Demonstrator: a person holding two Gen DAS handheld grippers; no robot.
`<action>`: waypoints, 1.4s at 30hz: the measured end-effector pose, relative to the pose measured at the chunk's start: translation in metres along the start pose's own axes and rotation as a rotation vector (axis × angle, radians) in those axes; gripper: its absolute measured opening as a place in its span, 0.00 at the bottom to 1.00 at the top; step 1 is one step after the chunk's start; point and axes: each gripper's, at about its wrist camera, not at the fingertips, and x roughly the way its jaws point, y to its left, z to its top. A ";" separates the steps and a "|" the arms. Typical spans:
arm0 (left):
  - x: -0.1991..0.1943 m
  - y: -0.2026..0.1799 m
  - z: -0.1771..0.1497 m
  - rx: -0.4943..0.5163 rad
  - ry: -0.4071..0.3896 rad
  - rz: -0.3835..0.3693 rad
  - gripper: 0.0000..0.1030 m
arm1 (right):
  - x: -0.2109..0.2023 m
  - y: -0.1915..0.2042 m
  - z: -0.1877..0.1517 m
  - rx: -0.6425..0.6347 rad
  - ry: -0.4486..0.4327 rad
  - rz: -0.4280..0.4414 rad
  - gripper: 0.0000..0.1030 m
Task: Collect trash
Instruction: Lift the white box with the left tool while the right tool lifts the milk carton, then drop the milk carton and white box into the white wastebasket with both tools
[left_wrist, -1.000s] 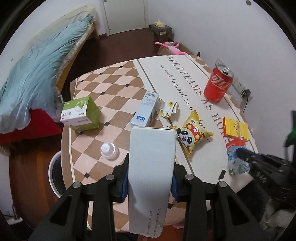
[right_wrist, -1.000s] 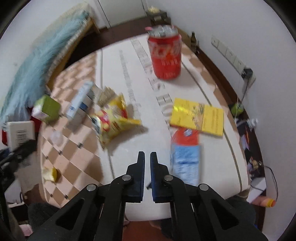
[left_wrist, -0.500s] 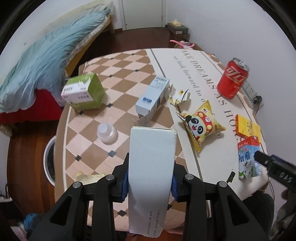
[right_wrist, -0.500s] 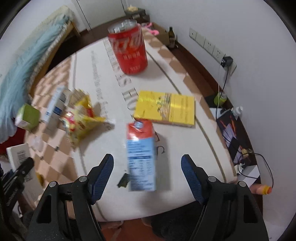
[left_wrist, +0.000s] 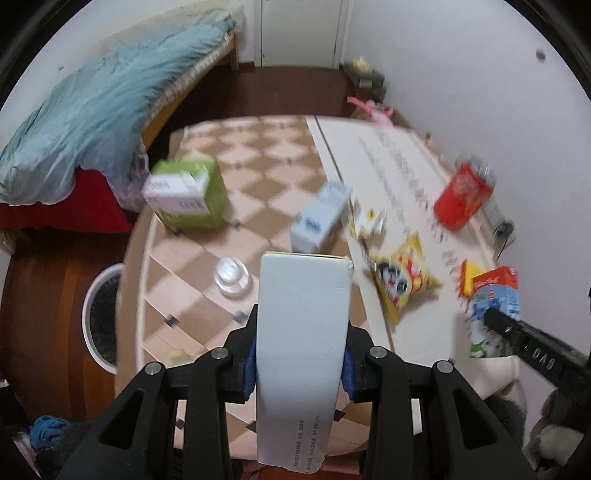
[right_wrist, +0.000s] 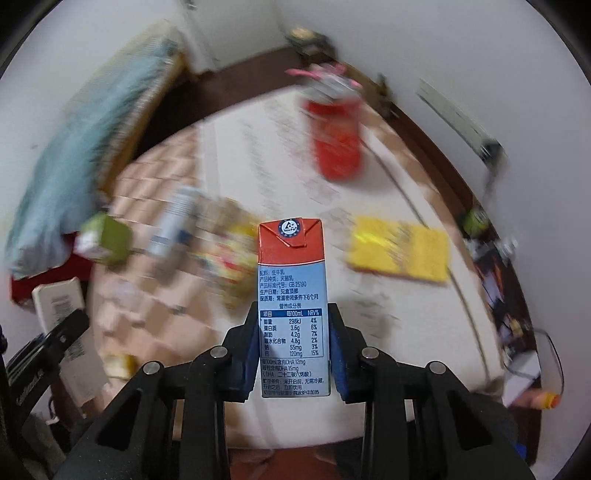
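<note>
A: Over the worktop, status of both?
B: Left hand-held gripper: jaws part-way apart, blue pads clamped on the two sides of a flat white box. The box stands upright between the fingers, above the worktop's near edge.
A: Right?
B: Right hand-held gripper: narrower gap, pads pressed on both sides of one milk carton, red top, blue label, upright. Background in the right wrist view is motion-blurred; the carton is sharp.
A: Count on the worktop?
B: One red can near the wall side. One yellow snack bag mid-worktop. One pale blue box lying flat beside it. One green box at the left edge. One clear plastic lid just ahead of the white box. One flat yellow packet right of the carton. One small crumpled wrapper between blue box and can.
A: Floor?
B: One white-rimmed bin beside the worktop's left edge, below it. Contents too dark to tell.
</note>
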 end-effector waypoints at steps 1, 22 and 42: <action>-0.012 0.008 0.007 -0.010 -0.027 -0.005 0.31 | -0.005 0.015 0.004 -0.021 -0.012 0.025 0.33; -0.053 0.301 0.043 -0.325 -0.091 0.156 0.31 | 0.098 0.380 -0.016 -0.410 0.178 0.357 0.33; 0.075 0.424 -0.023 -0.524 0.215 0.166 0.96 | 0.240 0.472 -0.084 -0.604 0.377 0.146 0.92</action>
